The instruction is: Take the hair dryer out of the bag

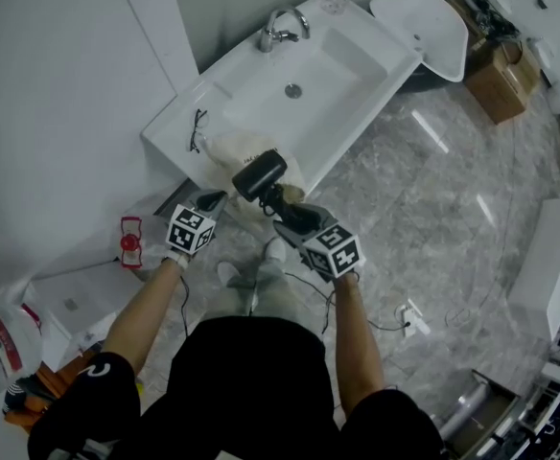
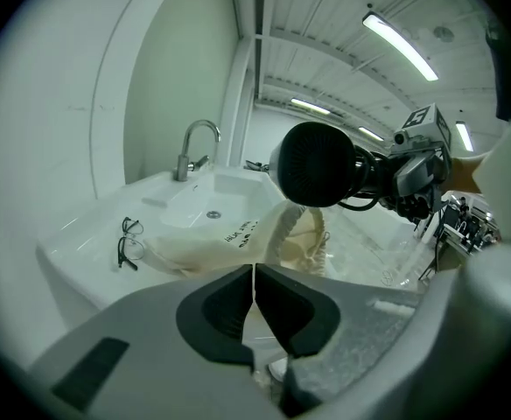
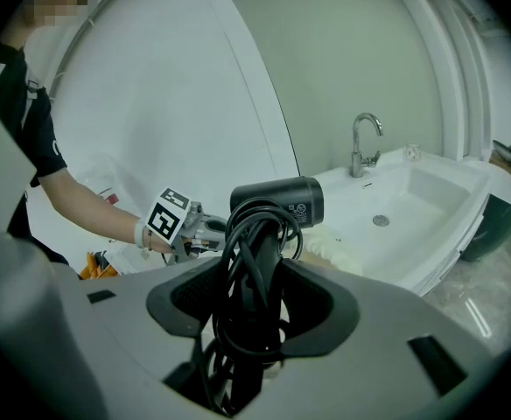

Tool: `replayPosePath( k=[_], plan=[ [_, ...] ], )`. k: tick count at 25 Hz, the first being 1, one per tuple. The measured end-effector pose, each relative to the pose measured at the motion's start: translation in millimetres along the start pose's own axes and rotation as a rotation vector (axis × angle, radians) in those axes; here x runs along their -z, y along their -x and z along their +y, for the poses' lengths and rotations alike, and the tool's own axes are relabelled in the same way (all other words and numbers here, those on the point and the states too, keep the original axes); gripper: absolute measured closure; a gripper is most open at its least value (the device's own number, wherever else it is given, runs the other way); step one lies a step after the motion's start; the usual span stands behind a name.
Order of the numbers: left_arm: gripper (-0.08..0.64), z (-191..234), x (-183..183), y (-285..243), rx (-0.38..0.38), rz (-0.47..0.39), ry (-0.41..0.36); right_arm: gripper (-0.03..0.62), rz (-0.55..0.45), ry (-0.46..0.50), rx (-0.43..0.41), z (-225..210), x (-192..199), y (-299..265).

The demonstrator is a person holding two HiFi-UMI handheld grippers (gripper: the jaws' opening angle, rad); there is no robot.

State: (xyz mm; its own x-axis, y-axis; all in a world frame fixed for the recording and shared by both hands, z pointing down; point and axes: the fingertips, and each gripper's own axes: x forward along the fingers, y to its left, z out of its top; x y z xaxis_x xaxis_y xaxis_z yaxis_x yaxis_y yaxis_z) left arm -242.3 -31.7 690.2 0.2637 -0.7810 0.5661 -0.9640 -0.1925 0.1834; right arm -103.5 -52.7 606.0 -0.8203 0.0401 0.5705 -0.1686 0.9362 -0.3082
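Grey marbled floor (image 1: 433, 199) fills the right side of my head view, with a plain white wall on the left. Between them a white washbasin (image 1: 357, 60) runs at a slant, its chrome faucet (image 1: 282, 27) at the far edge.

On the basin's near corner lies a cream cloth bag (image 1: 230, 151) with dark print on its side. Its mouth gapes open toward me.

My right gripper (image 3: 257, 278) is clamped on the handle of the black hair dryer (image 3: 277, 201), with the dryer's black cord looped in a bundle round the handle and caught between the jaws as well. The dryer is up in the air, clear of the bag and just above its mouth. Its barrel lies roughly level, and in the left gripper view the round rear grille faces the camera.

My left gripper (image 2: 254, 278) sits low at the bag's near edge, its jaws pressed nearly together. A thin sliver of pale cloth shows between them, which I take to be the bag's edge.

A pair of black-framed glasses (image 2: 129, 241) rests on the basin ledge just beside the bag, on its left.
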Motion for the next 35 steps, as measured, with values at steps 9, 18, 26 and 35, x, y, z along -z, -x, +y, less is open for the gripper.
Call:
replayPosePath(
  k=[9,18,26,35],
  plan=[
    [0.552,18,-14,15,-0.082,-0.036,0.025,0.391,0.053,0.054,0.002,-44,-21,-49],
    [0.555,53,-16,42,-0.22,-0.075,0.116,0.391,0.171,0.107,-0.062,-66,-15,-122],
    [0.557,68,-7,51,-0.293,-0.097,0.185,0.39,0.261,0.117,-0.101,-67,21,-165],
    [0.557,66,-16,62,-0.308,-0.13,0.191,0.366,0.219,0.12,-0.05,-65,11,-155]
  ],
)
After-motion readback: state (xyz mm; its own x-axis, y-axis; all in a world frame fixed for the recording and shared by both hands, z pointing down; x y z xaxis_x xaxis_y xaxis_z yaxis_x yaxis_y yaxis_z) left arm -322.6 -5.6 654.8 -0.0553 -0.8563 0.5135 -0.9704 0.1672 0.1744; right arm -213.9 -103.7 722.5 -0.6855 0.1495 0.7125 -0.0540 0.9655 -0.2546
